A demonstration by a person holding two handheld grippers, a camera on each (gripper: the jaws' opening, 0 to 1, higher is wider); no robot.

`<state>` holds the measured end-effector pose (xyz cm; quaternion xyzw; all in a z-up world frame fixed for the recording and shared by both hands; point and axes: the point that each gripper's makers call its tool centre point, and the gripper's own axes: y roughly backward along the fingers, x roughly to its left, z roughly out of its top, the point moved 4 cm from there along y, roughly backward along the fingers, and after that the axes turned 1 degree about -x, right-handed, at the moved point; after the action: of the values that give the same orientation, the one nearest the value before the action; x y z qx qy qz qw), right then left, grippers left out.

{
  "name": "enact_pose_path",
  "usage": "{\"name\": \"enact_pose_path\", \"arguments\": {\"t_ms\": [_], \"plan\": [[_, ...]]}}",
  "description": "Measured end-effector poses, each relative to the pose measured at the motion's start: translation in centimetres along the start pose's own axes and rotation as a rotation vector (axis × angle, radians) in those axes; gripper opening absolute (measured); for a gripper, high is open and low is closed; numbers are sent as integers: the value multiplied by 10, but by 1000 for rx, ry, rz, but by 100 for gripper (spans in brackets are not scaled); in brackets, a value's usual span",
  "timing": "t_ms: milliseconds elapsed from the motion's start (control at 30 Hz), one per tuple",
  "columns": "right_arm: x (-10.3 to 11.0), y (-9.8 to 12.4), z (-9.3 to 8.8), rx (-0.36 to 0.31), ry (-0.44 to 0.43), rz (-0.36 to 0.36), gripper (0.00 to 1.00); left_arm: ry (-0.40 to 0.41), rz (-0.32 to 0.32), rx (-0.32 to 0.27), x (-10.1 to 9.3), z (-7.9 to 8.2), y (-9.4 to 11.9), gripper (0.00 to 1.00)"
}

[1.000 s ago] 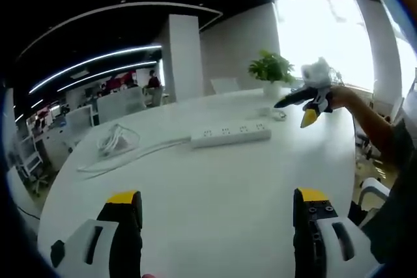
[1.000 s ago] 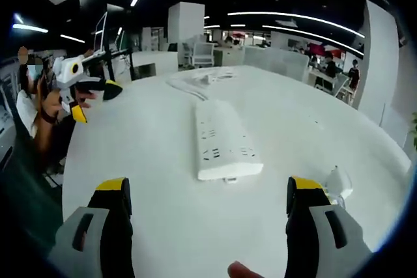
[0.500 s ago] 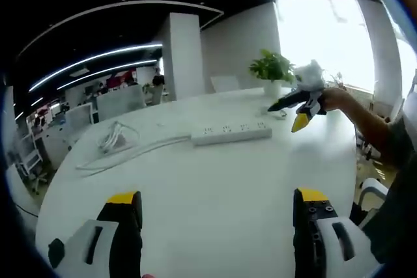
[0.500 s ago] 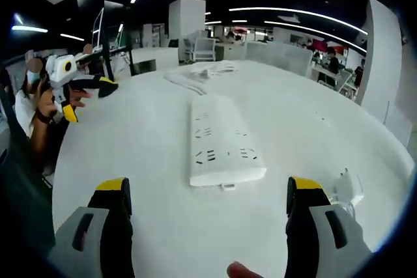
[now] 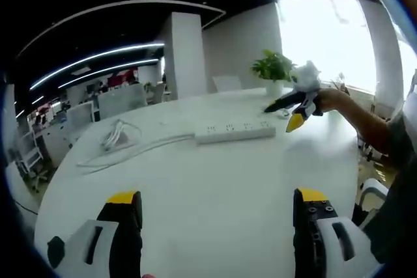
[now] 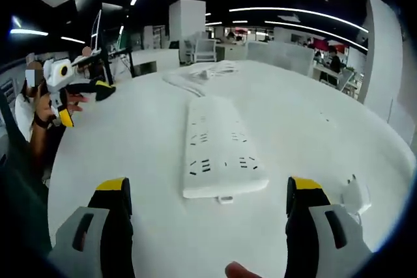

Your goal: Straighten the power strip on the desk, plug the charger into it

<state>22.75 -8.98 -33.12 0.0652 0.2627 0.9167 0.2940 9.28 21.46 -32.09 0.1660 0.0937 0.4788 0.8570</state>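
A white power strip (image 6: 220, 158) is lying flat on the white desk (image 6: 130, 161), just ahead of the right gripper (image 6: 207, 222), whose jaws are spread wide, empty. The left gripper (image 5: 218, 226) is also released. The strip looks rigid, light and slick; grasping across its near end seems best. The charger (image 6: 354, 193) is sitting right of it.

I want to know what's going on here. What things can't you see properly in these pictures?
- The charger: right gripper view, near the dark rim; its prongs are too small and blurred to make out.
- The cord of the power strip: left gripper view, its far bundled end is too small to follow.
- The socket holes on the strip: left gripper view, tiny dots.
- The plant: glare from the window washes it out.
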Motion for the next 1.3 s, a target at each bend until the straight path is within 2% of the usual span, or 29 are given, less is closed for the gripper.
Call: {"name": "enact_pose_path", "arguments": {"t_ms": [267,500,667,700,767,800,833,900,1100,1133,1167,1200,1233,1300], "plan": [[-4,-13,-2,15,3,0,96,-2,-3,-2,2,1,-1,99],[-16,-24,0,36,-1,6,96,7,9,-6,8,-1,0,99],[-16,-28,0,33,-8,12,95,15,0,-7,8,-4,-1,99],[-16,-29,0,35,-4,14,91,17,-2,-5,8,-4,-1,99],[-17,-29,1,28,16,16,72,17,-3,-3,8,-5,-2,99],[-22,-28,-1,31,32,-4,67,19,-3,-5,9,-5,-2,99],[-28,-30,-2,22,38,-10,67,21,-2,-6,9,-6,-2,99],[-18,-27,-6,7,24,4,67,24,-2,-9,10,-6,-1,99],[-13,-26,-4,8,29,-2,66,25,-3,-8,10,-7,-2,99],[-11,-28,-6,30,-21,41,66,25,-2,-9,10,-7,-2,99],[-24,-31,-3,29,-20,40,66,26,-2,-9,10,-7,-2,99],[-26,-29,2,-8,71,-17,66,26,-2,-9,10,-7,-2,99],[-16,-27,-1,-2,56,-8,66,27,-2,-10,10,-7,-2,99],[-17,-27,-2,5,39,3,66,26,0,-10,10,-7,-1,99]]}}
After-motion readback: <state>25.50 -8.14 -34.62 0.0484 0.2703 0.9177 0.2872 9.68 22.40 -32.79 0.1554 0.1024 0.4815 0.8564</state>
